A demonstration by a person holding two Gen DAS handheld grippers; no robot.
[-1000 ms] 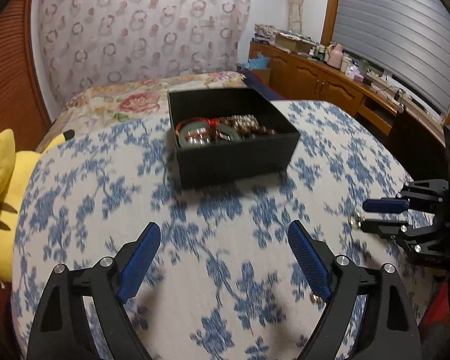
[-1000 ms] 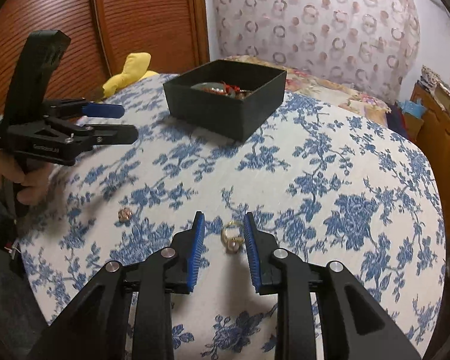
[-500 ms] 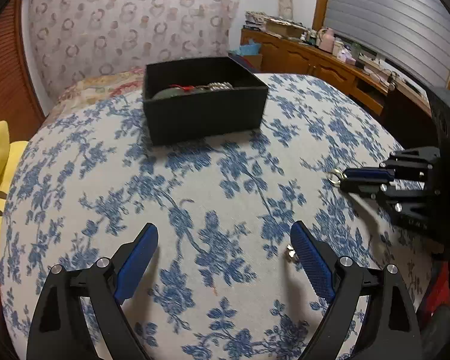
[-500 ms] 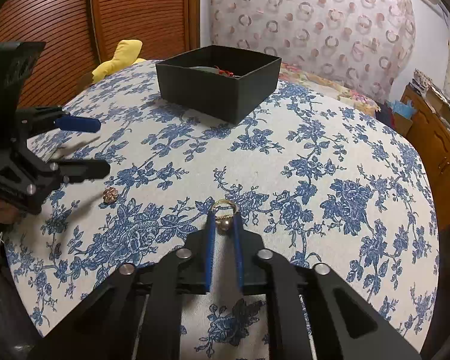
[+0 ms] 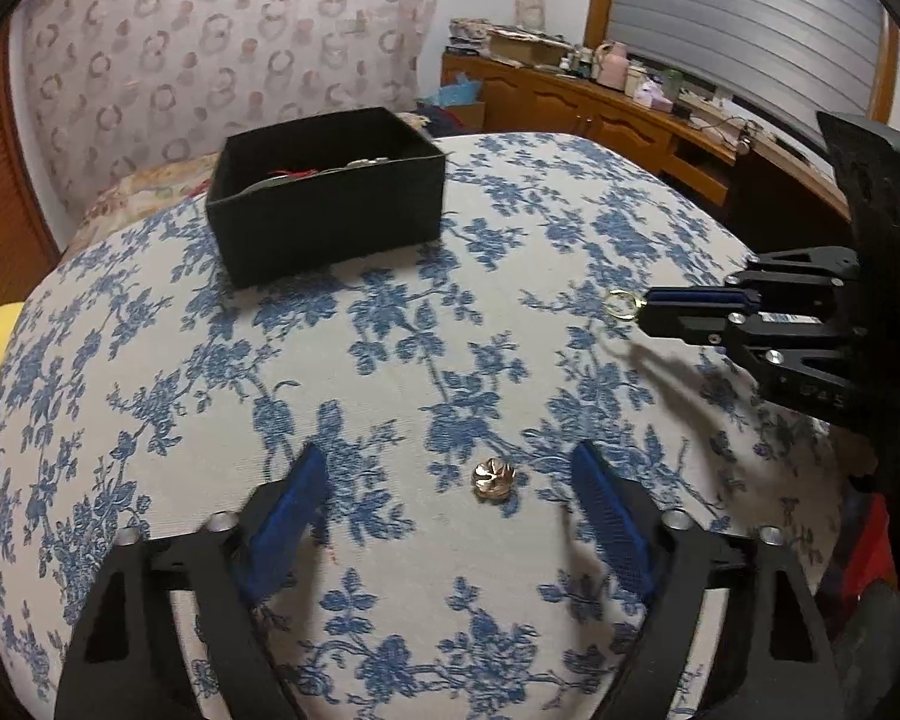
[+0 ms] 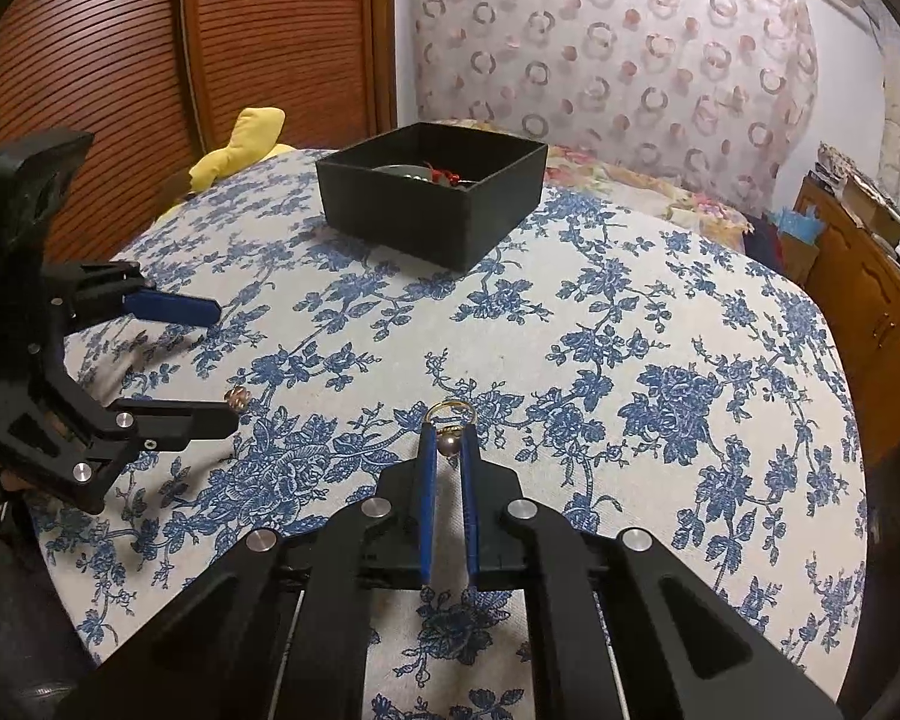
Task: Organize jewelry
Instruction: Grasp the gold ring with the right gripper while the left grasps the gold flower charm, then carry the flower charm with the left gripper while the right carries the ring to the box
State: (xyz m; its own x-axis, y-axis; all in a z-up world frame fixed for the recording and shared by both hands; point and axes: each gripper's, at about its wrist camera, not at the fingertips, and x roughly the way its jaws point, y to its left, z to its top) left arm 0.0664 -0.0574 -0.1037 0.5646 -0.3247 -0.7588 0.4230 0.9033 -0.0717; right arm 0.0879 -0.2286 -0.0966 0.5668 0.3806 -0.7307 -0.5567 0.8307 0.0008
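The right tongs are clamped on a gold ring: its bead sits between the blue pads while the hoop juts past the tips at 12 o'clock. From the left camera the same ring pokes out of the right tongs at their 9 o'clock end, held just above the cloth (its shadow falls on the fabric beneath).

The left tongs stand wide apart, holding nothing. A small gold flower stud lies flat on the cloth between their pads, slightly nearer the right pad, touching neither. In the right camera the stud lies at the tip of the lower finger of the left tongs, at 9 o'clock from the ring.

The black box sits at 12 o'clock, well apart from both tongs, with jewelry partly visible inside. The box rests on the same blue-flowered cloth.
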